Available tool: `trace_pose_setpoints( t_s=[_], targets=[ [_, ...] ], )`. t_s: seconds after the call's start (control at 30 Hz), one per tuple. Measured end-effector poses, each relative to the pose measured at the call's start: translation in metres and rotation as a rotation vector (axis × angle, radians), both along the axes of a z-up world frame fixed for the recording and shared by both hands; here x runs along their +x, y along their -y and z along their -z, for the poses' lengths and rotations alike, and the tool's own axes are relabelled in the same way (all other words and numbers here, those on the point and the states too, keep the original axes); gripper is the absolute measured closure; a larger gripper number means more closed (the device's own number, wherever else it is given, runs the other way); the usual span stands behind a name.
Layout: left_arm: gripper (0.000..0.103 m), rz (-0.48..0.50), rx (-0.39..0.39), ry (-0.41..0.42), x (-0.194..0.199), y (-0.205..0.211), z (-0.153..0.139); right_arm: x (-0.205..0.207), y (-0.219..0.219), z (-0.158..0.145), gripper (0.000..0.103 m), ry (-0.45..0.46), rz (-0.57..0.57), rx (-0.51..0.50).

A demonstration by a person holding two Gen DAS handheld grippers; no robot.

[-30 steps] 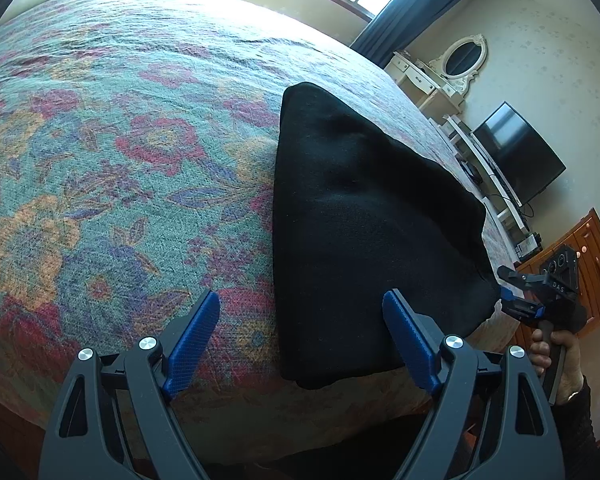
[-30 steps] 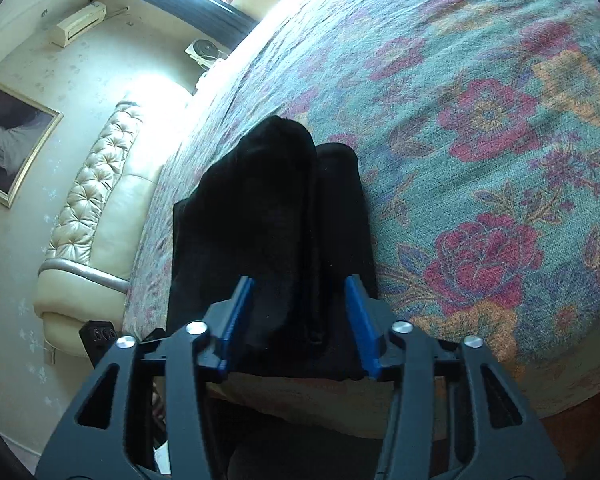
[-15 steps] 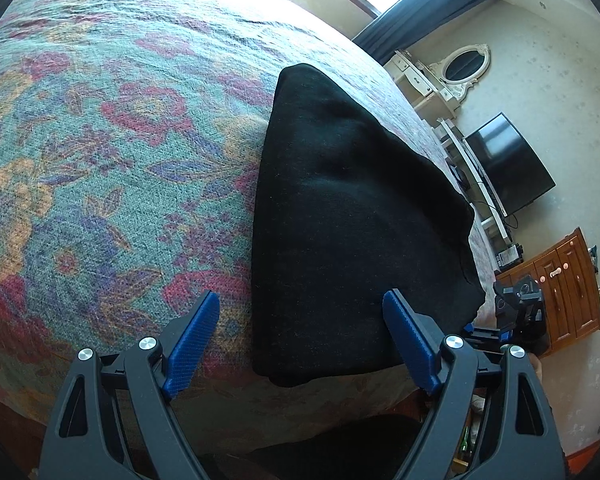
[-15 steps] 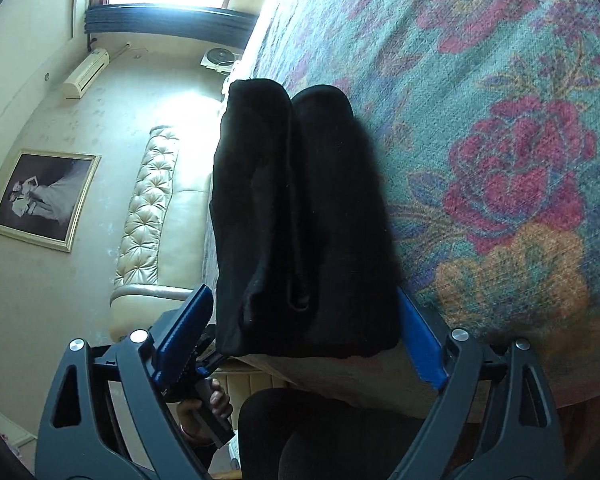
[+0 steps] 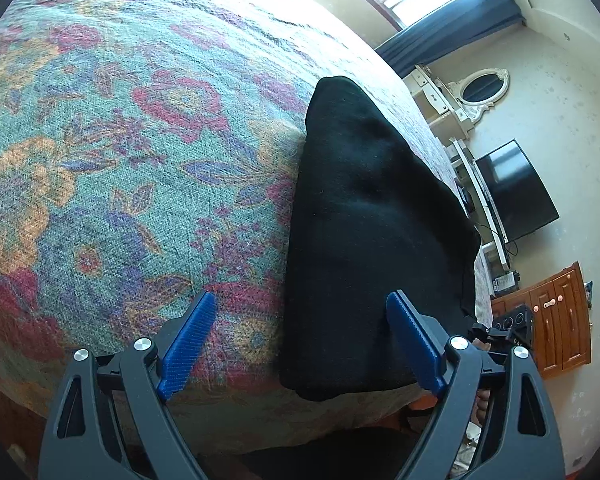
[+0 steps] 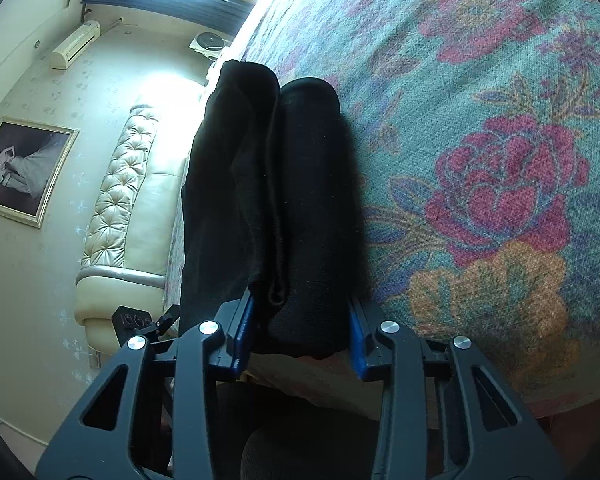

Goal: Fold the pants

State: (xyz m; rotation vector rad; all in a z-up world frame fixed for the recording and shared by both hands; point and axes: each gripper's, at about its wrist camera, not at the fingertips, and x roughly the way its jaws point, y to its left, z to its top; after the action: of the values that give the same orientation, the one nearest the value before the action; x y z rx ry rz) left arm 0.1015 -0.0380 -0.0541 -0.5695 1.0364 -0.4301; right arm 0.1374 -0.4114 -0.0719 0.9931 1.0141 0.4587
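Note:
Black pants [image 5: 364, 216] lie folded in a thick stack on the floral bedspread [image 5: 100, 160], near the bed's front edge. My left gripper [image 5: 300, 340] is open wide, its right finger over the stack's near corner and its left finger over bare bedspread. In the right wrist view the pants [image 6: 276, 184] show as stacked folded layers. My right gripper [image 6: 298, 332] has its blue fingers closed against both sides of the stack's near end, gripping it at the bed edge.
The bedspread [image 6: 480, 140] stretches wide beside the pants. A tufted cream headboard [image 6: 116, 200] and framed picture [image 6: 20, 168] are at the left. A TV [image 5: 516, 188], mirror dresser [image 5: 476, 92] and wooden cabinet [image 5: 556, 312] stand by the wall.
My right gripper opened wide, moved in around the end of the pants stack, then closed on it. My left gripper stayed open and shifted slightly left of the stack.

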Motion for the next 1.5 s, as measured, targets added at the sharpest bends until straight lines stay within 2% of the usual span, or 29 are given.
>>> trace_pose_setpoints(
  t_s=[0.13, 0.37, 0.5, 0.7, 0.8, 0.83, 0.9, 0.93, 1.0, 1.1, 1.17, 1.23, 1.27, 1.3, 1.43, 1.5],
  targets=[
    [0.016, 0.031, 0.06, 0.024, -0.004, 0.008, -0.003, -0.003, 0.005, 0.005, 0.069, -0.001, 0.0, 0.013],
    [0.016, 0.051, 0.042, 0.003, -0.006, 0.008, -0.005, -0.003, 0.019, 0.019, 0.07, 0.005, -0.003, 0.042],
    [0.016, 0.086, 0.024, 0.011, -0.001, 0.023, -0.006, -0.005, 0.026, 0.022, 0.07, 0.01, -0.005, 0.057],
    [0.016, 0.127, -0.006, 0.039, 0.001, 0.041, -0.005, -0.01, 0.033, 0.027, 0.069, 0.015, -0.003, 0.064],
    [0.016, 0.141, 0.016, 0.067, 0.0, 0.045, -0.006, -0.012, 0.033, 0.029, 0.069, 0.016, -0.002, 0.068],
    [0.017, 0.148, 0.022, 0.069, 0.0, 0.046, -0.005, -0.013, 0.033, 0.029, 0.069, 0.017, -0.002, 0.067],
    [0.033, 0.161, 0.064, 0.071, 0.001, 0.049, -0.004, -0.013, 0.033, 0.029, 0.069, 0.02, -0.006, 0.067],
    [0.036, 0.169, 0.071, 0.076, 0.001, 0.049, -0.004, -0.014, 0.033, 0.029, 0.069, 0.022, -0.007, 0.065],
    [0.051, 0.172, 0.082, 0.09, 0.0, 0.048, -0.005, -0.014, 0.033, 0.028, 0.069, 0.024, -0.011, 0.063],
    [0.057, 0.179, 0.093, 0.096, 0.0, 0.048, -0.007, -0.014, 0.032, 0.026, 0.069, 0.027, -0.014, 0.062],
    [0.056, 0.182, 0.086, 0.09, 0.001, 0.047, -0.005, -0.014, 0.031, 0.025, 0.069, 0.028, -0.015, 0.064],
    [0.047, 0.185, 0.08, 0.085, 0.001, 0.046, -0.005, -0.014, 0.031, 0.025, 0.069, 0.028, -0.013, 0.066],
    [0.039, 0.185, 0.077, 0.083, 0.001, 0.045, -0.005, -0.014, 0.031, 0.025, 0.068, 0.029, -0.012, 0.07],
    [0.032, 0.184, 0.065, 0.08, 0.001, 0.042, -0.005, -0.014, 0.032, 0.026, 0.064, 0.032, -0.014, 0.08],
    [0.026, 0.153, 0.005, 0.069, 0.004, 0.02, -0.009, -0.015, 0.042, 0.024, 0.052, 0.035, -0.02, 0.127],
    [0.023, 0.15, -0.028, 0.081, 0.009, 0.007, -0.012, -0.013, 0.05, 0.016, 0.039, 0.058, -0.016, 0.09]
  ],
)
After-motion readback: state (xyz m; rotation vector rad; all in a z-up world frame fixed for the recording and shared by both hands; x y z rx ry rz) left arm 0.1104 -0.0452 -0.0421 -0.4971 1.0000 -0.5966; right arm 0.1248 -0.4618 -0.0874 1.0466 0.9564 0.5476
